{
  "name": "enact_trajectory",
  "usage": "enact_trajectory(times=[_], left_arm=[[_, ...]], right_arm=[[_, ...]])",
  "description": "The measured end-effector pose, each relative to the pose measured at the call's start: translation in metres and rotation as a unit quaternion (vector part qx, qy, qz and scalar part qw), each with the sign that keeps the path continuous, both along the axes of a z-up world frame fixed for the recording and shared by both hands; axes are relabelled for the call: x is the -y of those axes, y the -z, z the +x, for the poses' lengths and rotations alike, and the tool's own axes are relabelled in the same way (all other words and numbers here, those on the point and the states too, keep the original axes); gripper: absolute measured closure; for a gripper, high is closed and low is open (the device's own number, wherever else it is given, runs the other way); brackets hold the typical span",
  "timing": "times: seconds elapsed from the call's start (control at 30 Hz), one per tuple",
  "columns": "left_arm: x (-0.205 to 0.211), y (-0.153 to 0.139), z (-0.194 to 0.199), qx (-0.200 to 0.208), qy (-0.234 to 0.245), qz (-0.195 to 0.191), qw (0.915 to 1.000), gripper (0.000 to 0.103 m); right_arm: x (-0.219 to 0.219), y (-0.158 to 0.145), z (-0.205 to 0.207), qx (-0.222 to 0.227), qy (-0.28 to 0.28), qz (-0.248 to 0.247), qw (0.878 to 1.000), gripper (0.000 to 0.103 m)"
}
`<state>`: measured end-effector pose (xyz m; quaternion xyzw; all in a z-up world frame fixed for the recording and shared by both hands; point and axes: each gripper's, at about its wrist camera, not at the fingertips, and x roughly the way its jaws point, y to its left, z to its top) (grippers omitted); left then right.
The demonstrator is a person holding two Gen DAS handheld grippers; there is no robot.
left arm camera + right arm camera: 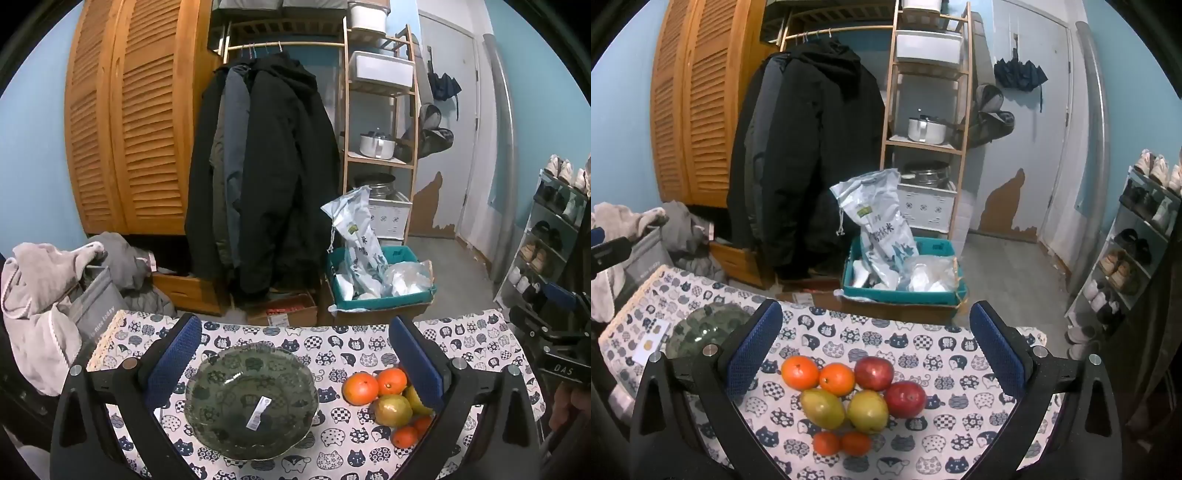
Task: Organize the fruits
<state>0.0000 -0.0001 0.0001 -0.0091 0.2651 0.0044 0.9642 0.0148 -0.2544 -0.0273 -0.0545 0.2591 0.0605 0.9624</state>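
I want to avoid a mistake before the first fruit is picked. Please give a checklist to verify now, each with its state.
1. Left gripper open, holding nothing: ok.
2. Right gripper open, holding nothing: ok.
3. Glass bowl upright, no fruit inside, only a label: ok.
4. Fruit pile between the right gripper's fingers: oranges, pears, apples, mandarins: ok.
5. Fruits apart enough for a clean single grasp: not ok, they touch.
6. Tablecloth flat: ok.
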Motion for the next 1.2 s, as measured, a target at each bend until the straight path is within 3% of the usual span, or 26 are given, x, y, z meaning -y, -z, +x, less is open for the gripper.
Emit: enact_trajectory(times=[1.2], left_arm=[[-0.0059,0.003,0.0001,0.002,-0.002,-0.001,1.0,0.001]], right_arm=[[-0.0019,-0.0006,-0.0004,0.003,-0.001,-0.004,1.0,0.003]])
